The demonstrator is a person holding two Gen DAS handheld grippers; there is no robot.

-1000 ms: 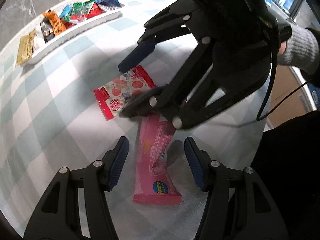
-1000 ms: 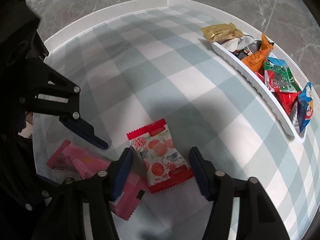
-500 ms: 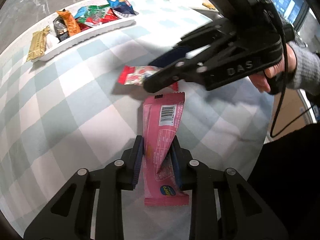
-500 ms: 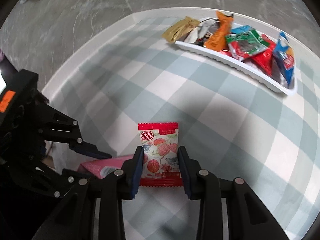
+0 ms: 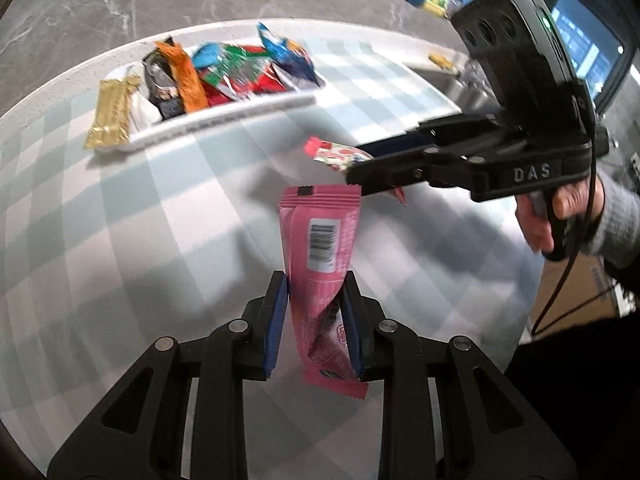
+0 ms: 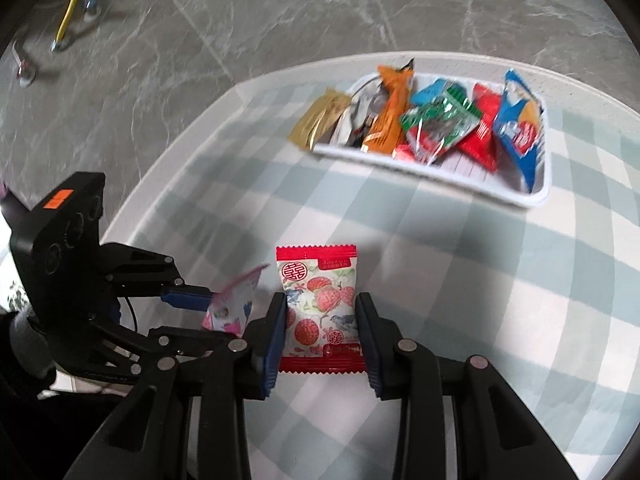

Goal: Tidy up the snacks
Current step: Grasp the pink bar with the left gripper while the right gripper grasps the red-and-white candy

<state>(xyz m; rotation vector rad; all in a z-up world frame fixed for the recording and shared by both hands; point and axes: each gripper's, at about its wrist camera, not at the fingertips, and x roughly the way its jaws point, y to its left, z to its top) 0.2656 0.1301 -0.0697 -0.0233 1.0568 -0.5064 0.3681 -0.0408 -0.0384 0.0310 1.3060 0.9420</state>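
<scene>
**Pink bar and red pouch both gripped, tray dead ahead**

Pink bar [image 5: 320, 276] is clamped in the left gripper [image 5: 314, 320], long axis pointing forward past the fingertips. Right gripper [image 6: 322, 334] is clenched on the red pouch [image 6: 318, 312], held flat. White tray [image 6: 480, 184] lies ahead of both and well apart, across the checked counter [image 6: 440, 280]. Right gripper looks nearer. Likely next: carry forward, drop in.

right tool [image 6: 321, 312] around lychee packet [image 6: 320, 308]
</scene>
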